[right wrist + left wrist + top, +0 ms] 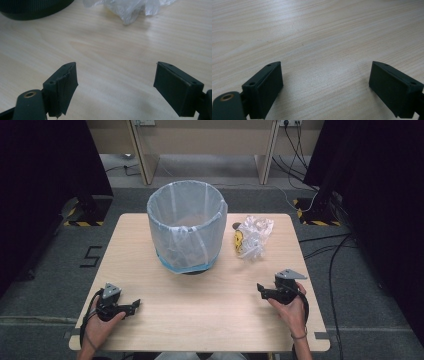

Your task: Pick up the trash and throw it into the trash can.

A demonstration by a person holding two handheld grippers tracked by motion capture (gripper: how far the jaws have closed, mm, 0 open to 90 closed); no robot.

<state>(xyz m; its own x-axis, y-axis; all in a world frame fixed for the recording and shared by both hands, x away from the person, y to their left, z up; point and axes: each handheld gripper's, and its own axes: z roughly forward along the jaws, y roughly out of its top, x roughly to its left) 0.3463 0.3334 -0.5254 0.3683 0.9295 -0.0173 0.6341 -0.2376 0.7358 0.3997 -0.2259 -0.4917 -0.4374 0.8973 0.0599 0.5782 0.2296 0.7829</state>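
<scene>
I see the tabletop (200, 320) from above: pale wood, with a bin (186, 226) standing upright at its far middle, lined with a thin whitish bag (172, 200) whose blue edge hangs near the bin's base. Just right of the bin, apart from it, lies a crumpled clear plastic bag (255, 237) with something yellow (239, 240) inside; I cannot tell what it is. My left claw (134, 306) sits at the near left corner of the tabletop, held in the left hand (100, 327), its tip pointing right. In the left gripper view its jaws stand wide apart — released, nothing between them, only bare wood grain (322, 37) ahead. My right claw (261, 289) sits at the near right, held in the right hand (292, 310), tip pointing left toward the bin's side. In the right gripper view its jaws are likewise spread and empty; beyond them the plastic bag (130, 8) lies at the top edge and the bin's dark base (35, 8) shows at the top left, both well apart from the claw. The left fingertip pad (66, 87) in that view looks ragged at its edge. The two claws are well apart, with open tabletop between them.
</scene>
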